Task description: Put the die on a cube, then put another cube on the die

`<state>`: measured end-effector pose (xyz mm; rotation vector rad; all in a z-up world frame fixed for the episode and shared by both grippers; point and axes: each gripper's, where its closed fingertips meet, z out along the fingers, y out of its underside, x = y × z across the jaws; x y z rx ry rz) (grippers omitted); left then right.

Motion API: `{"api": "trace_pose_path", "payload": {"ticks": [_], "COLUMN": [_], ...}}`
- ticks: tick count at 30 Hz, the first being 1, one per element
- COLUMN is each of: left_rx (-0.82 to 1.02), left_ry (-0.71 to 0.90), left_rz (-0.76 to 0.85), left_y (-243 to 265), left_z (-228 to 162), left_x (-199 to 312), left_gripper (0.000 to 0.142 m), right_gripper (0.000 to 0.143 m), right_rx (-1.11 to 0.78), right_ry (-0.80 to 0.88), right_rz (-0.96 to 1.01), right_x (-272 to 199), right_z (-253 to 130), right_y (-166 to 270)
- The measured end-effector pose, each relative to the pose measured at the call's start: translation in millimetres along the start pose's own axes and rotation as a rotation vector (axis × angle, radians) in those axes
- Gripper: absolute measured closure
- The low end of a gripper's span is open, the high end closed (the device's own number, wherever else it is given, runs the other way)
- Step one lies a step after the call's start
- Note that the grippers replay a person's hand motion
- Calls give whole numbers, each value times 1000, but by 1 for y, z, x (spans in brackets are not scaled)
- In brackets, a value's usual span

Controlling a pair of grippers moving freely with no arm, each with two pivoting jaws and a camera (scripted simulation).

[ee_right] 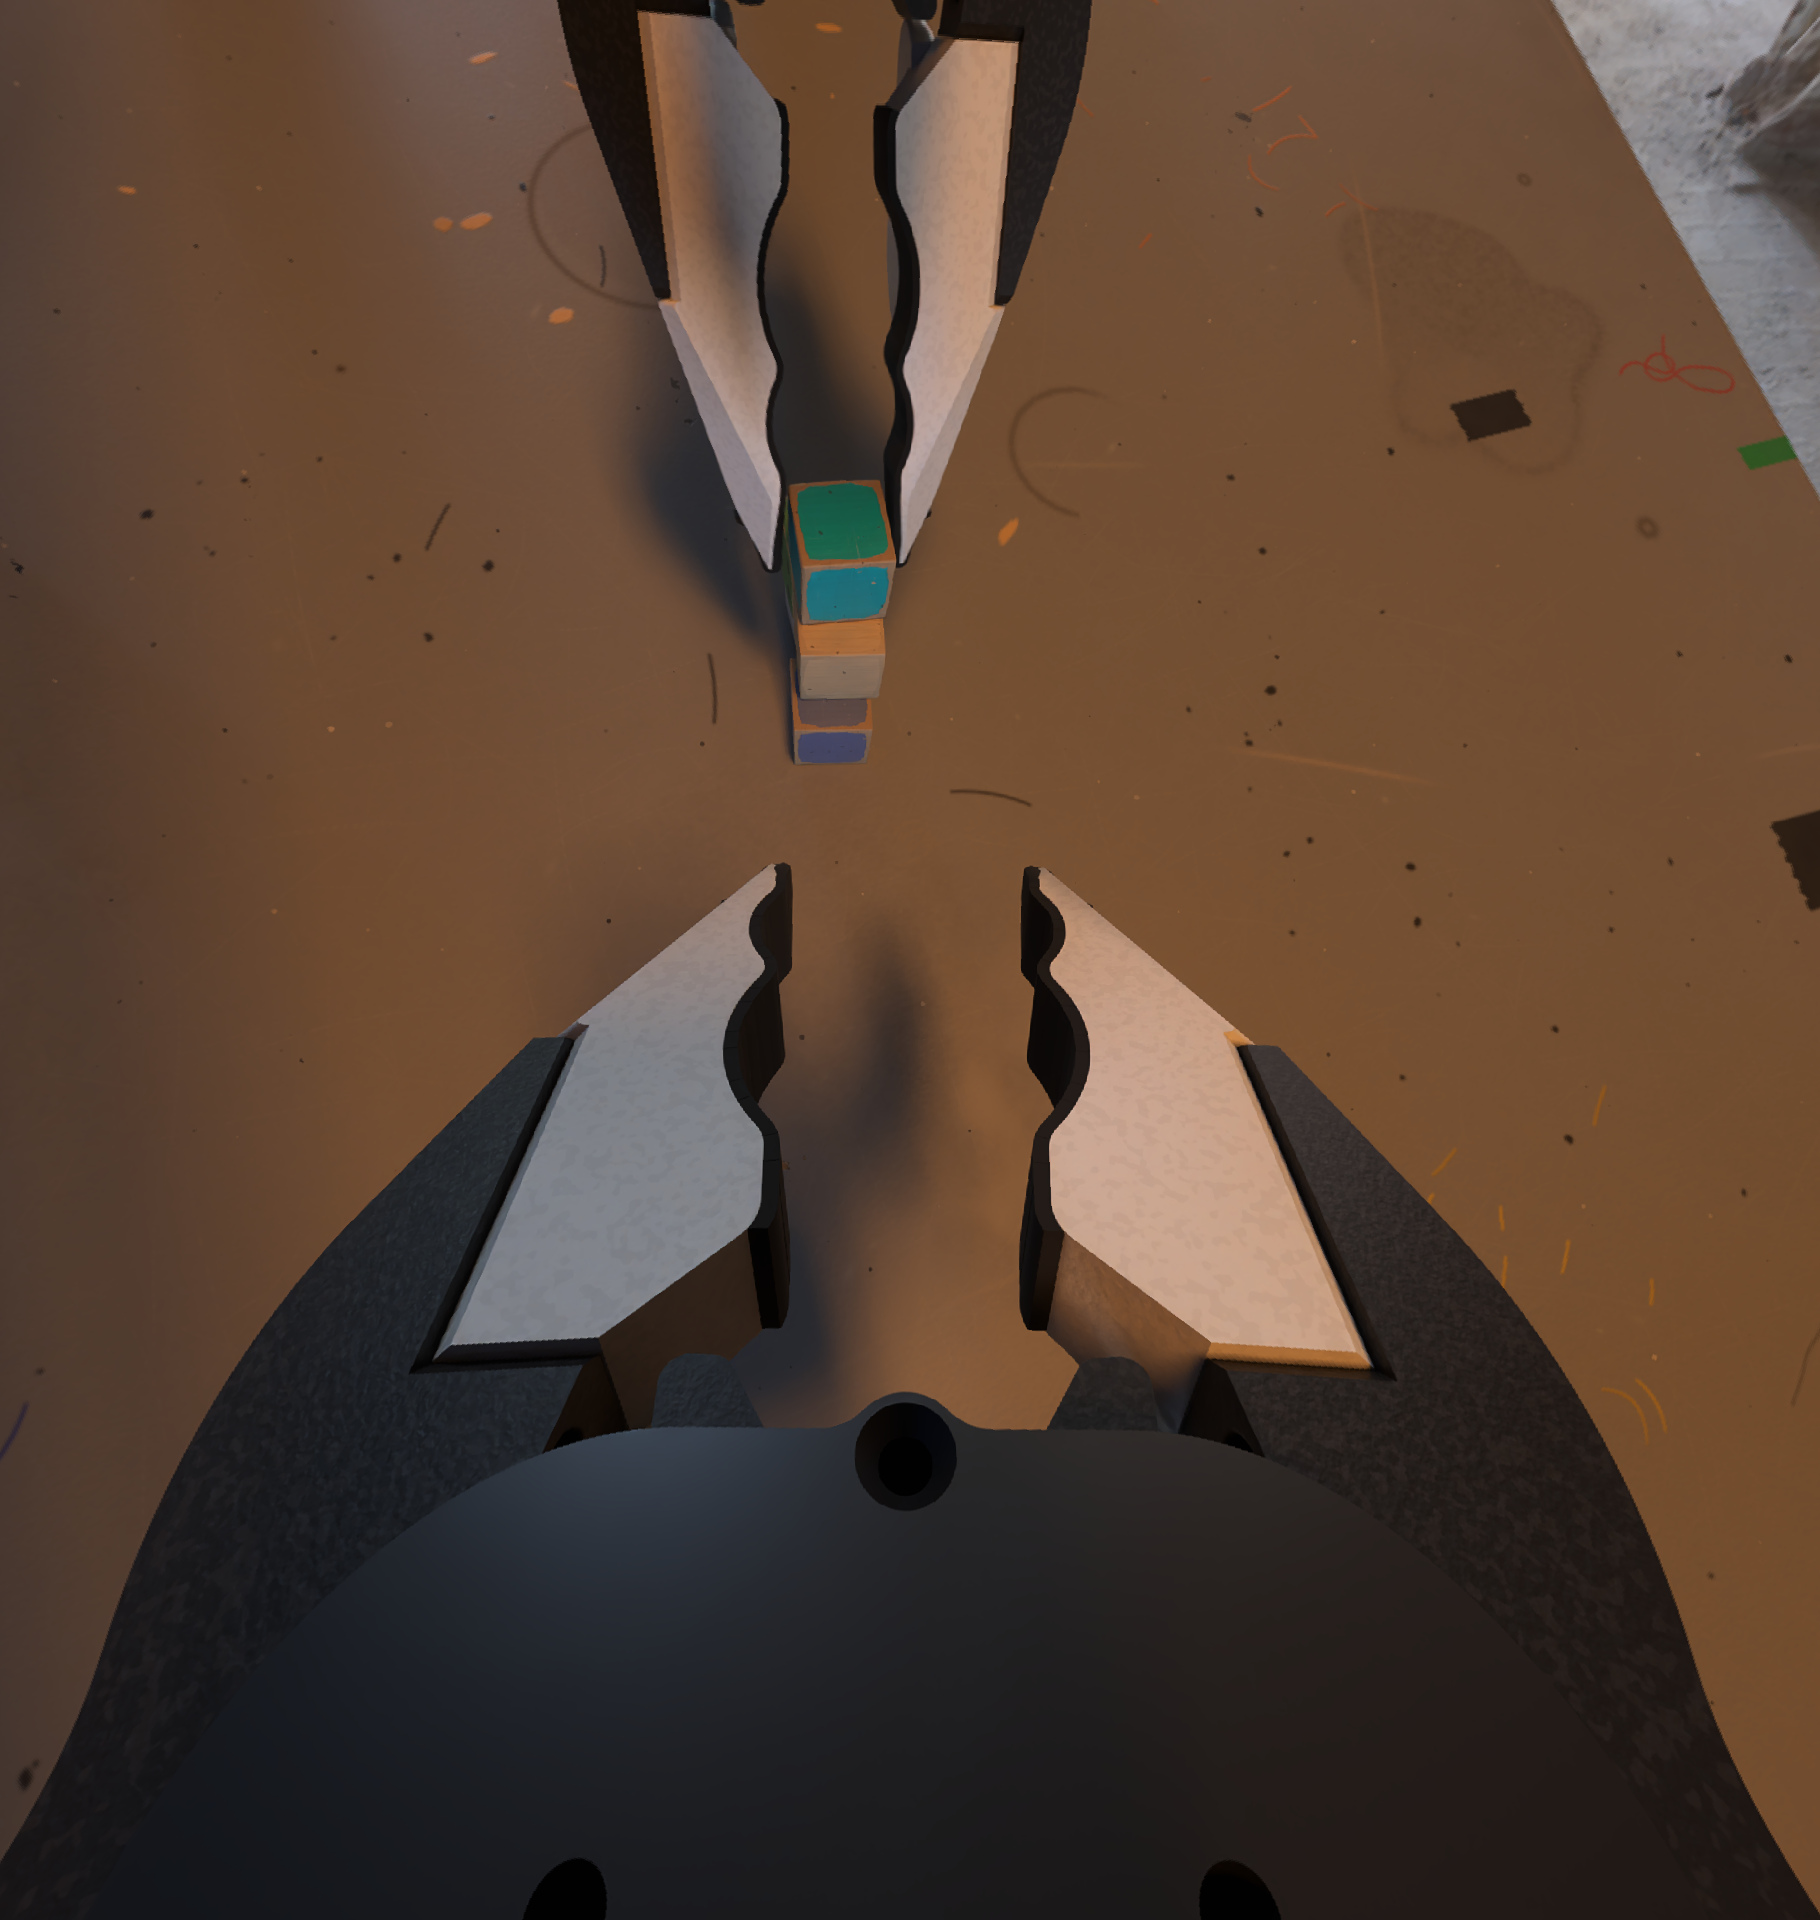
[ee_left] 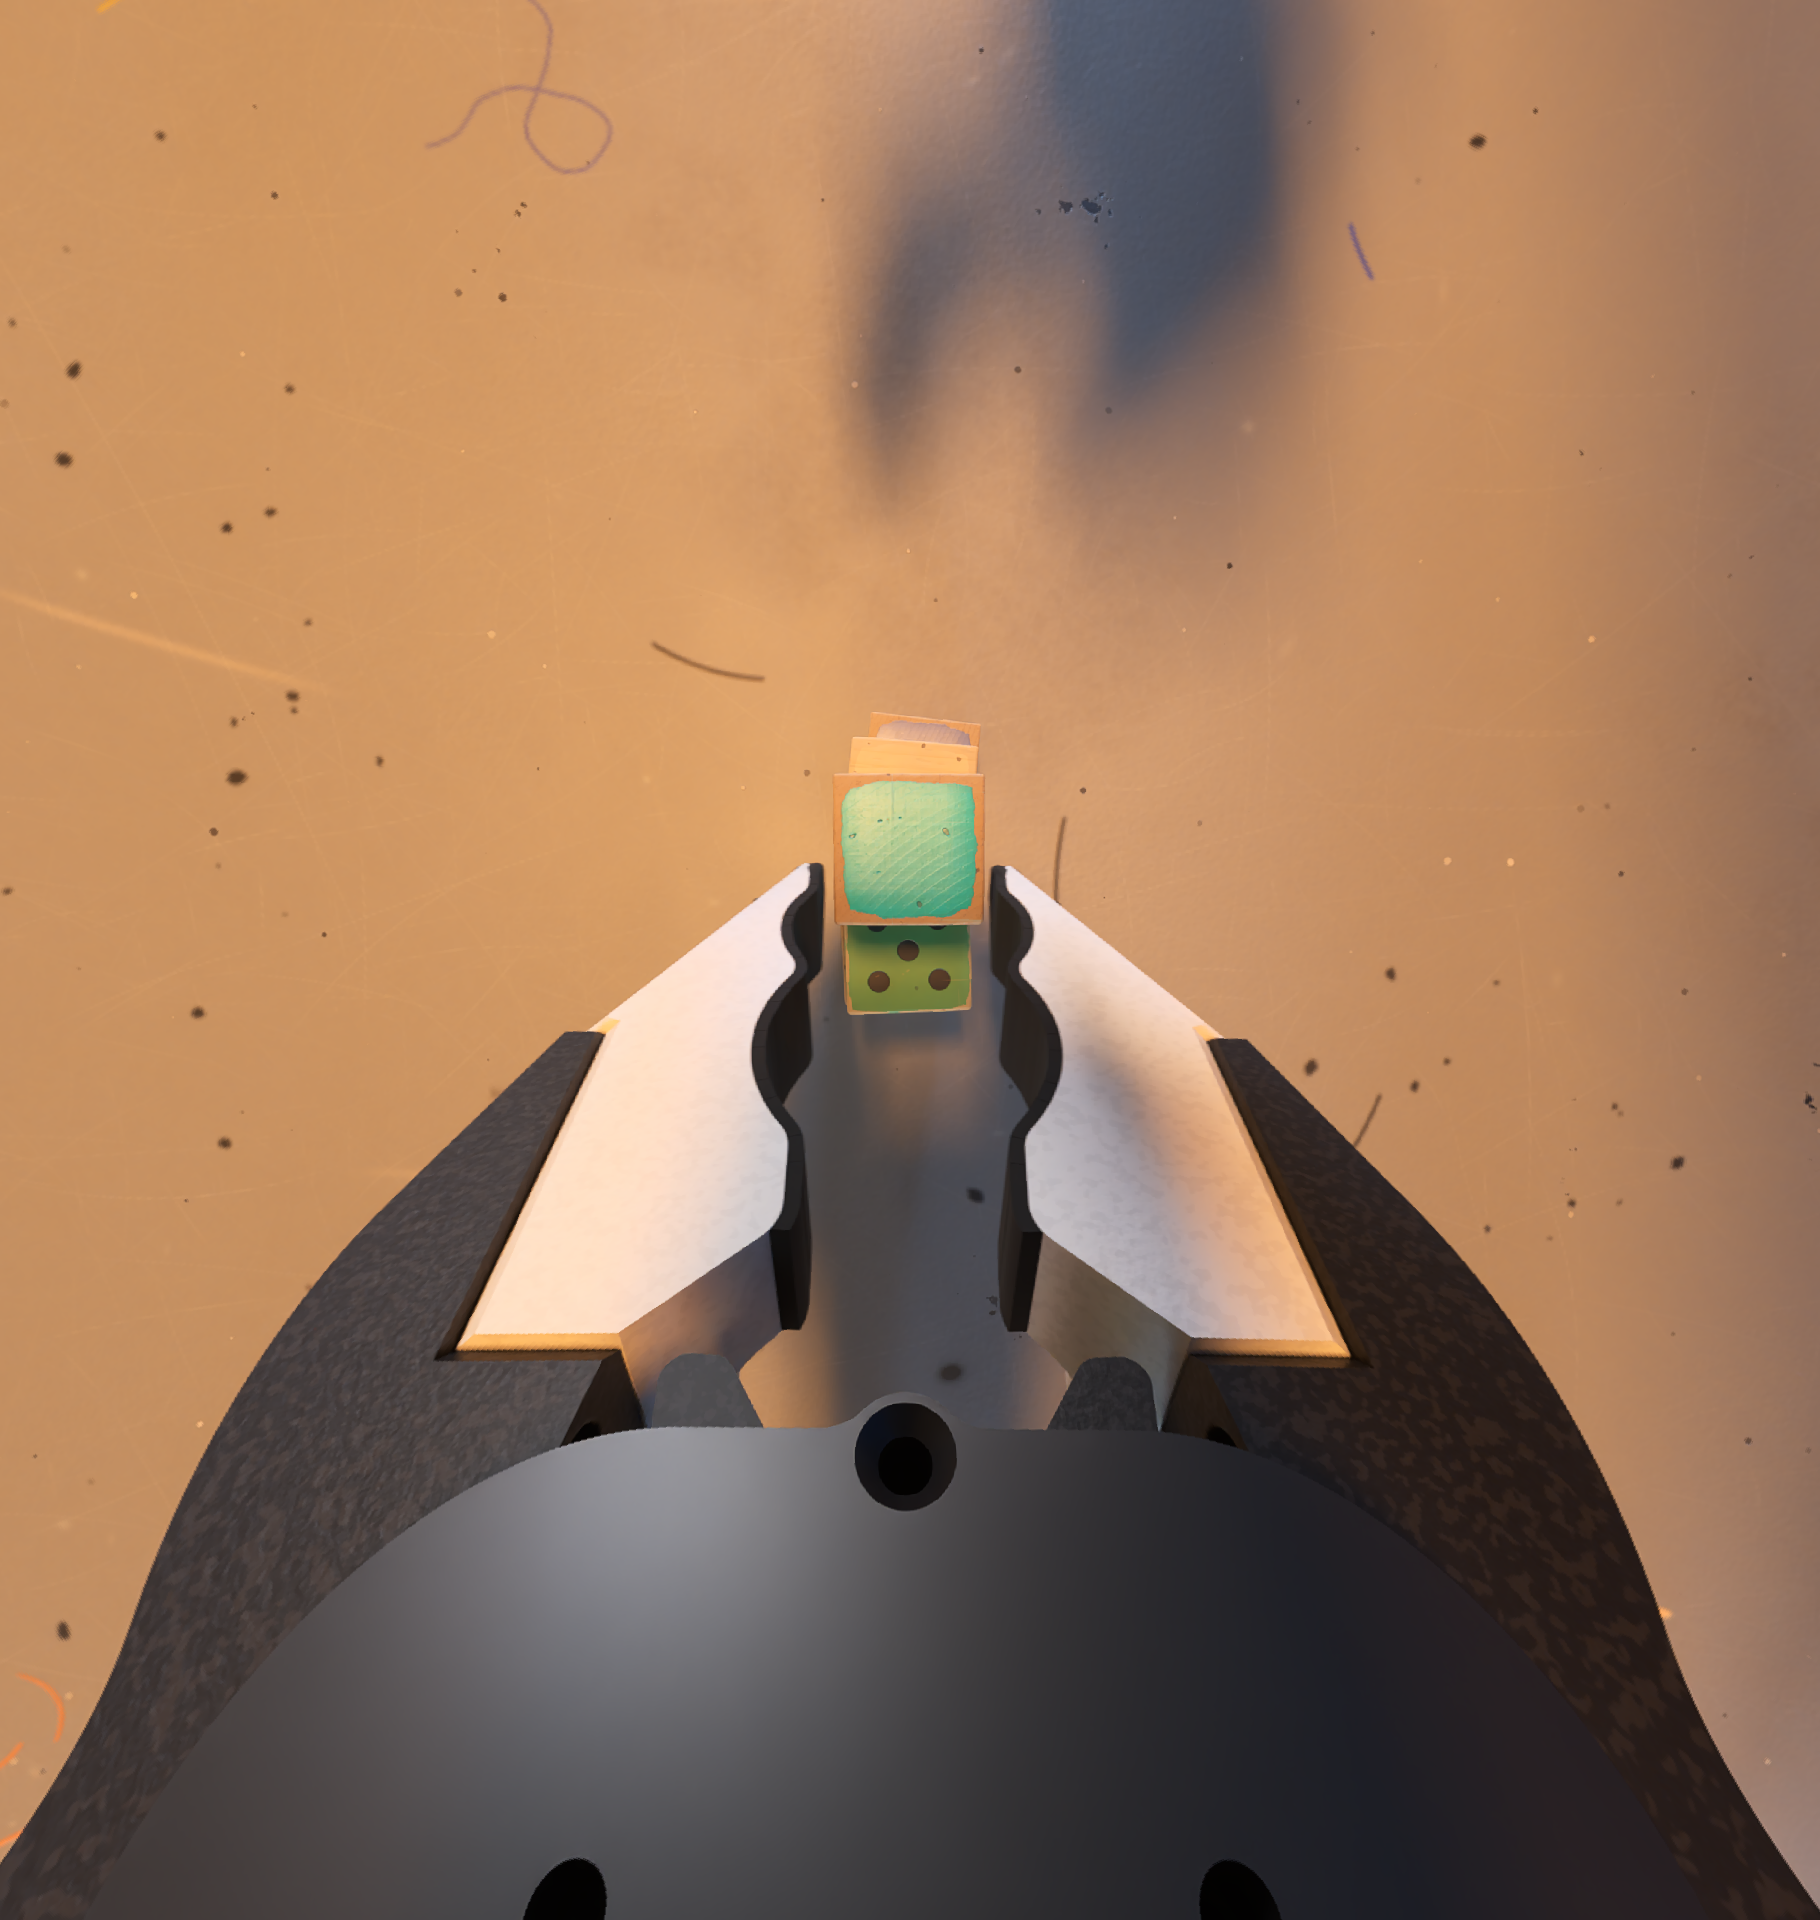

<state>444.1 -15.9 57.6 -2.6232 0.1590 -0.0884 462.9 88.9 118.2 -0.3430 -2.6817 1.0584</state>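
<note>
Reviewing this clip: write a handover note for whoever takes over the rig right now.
Left claw: its fingers flank the top cube; narrow gaps seem to show, so the grip is unclear.
Right claw: open, empty, short of the stack.
Things: bottom cube on the table, die on it, top cube on the die.
Done: both stacking steps appear complete.
Left: confirm the left claw is free, then lift it clear without nudging the stack.

The green-faced wooden cube (ee_left: pixel 908 850) hides most of the green spotted die (ee_left: pixel 908 977) beneath; the bottom purple-faced wooden cube (ee_left: pixel 925 732) barely shows.
</note>
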Motion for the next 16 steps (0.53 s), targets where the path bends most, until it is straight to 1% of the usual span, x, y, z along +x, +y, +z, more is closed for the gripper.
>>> {"api": "trace_pose_path", "payload": {"ticks": [1,3,6,8,12,14,16], "left_rx": [-3,13,110,231,581,723,844], "left_ry": [0,-10,-56,-135,-383,-525,-661], "left_rz": [4,7,12,29,21,-9,-49], "left_y": [0,-4,-25,-50,-100,-107,-104], "left_z": [0,-7,-38,-75,-177,-223,-256], "left_x": [0,-1,-5,-9,-10,-7,-3], "left_gripper": [106,99,98,98,101,102,102], "right_gripper": [99,99,99,99,99,99,98], "right_rx": [-1,-2,-1,1,26,51,83], "right_ry": [-1,-2,-2,0,13,27,48], "right_rz": [-1,-2,-2,-1,1,1,4], "right_x": [0,0,0,1,4,6,8], "right_z": [0,0,0,-1,-3,-6,-11], "right_y": [0,0,1,1,-2,-6,-12]}}
